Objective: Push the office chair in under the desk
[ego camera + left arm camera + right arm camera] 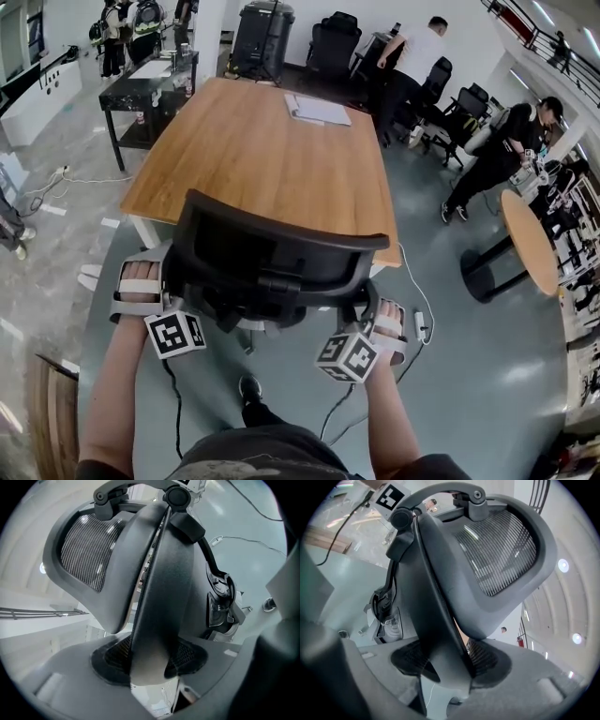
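Observation:
The black office chair (pixel 272 258) stands at the near end of the wooden desk (pixel 262 150), with its backrest towards me. My left gripper (pixel 155 286) is shut on the left edge of the chair back. My right gripper (pixel 375 323) is shut on the right edge. In the left gripper view the backrest's frame edge (pixel 159 602) runs upright between the pads, which press on it at the left gripper (pixel 150 660). The right gripper view shows the same grip at the right gripper (pixel 450 660), with the mesh headrest (pixel 497 555) above. The seat is hidden behind the backrest.
A stack of papers (pixel 319 111) lies at the desk's far end. A cable and a power strip (pixel 421 325) lie on the floor to the right. A round table (pixel 530 239), more black chairs and several people are at the right and back. A dark side table (pixel 150 84) stands back left.

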Tool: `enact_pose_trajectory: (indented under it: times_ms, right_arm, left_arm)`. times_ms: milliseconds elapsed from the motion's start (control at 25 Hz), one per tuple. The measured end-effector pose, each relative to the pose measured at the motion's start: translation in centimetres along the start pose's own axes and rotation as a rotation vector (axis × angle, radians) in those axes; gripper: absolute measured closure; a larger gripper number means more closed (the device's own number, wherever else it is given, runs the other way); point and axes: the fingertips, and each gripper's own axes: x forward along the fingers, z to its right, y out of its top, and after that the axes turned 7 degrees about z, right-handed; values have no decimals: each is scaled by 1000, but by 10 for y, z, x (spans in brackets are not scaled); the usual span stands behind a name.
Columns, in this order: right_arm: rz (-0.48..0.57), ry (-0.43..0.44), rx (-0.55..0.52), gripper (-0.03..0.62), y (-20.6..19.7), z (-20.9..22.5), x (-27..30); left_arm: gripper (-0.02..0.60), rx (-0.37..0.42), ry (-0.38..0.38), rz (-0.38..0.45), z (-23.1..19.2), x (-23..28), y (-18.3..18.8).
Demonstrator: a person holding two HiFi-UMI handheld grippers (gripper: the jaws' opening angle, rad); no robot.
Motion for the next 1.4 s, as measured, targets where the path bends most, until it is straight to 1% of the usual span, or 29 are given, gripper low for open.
enact_pose_trajectory:
  times_ms: [160,360,560,720,1280,1400]
  right_arm:
    - [10,-16,-5,352,3,7,9]
    - [12,-33,-10,352,4,6,6]
    - [10,-40,-9,352,11,18,40]
    - [8,-45,-9,350,16,26,51]
    - [14,-70,-1,344,14,24,57]
    - [19,-73,-3,341,16,23,59]
  left_arm:
    - [328,-13,-2,-12,-7,13,-1]
    - [327,-20,4,-21,-7,11,-2]
    - [325,-25,1,-24,-20,46,-7]
    - [325,-21,-1,-24,-28,60,-9]
    - [327,-3,-9,-29,-24,62,-10]
    - [327,6,-22,-30,-23,64,-12]
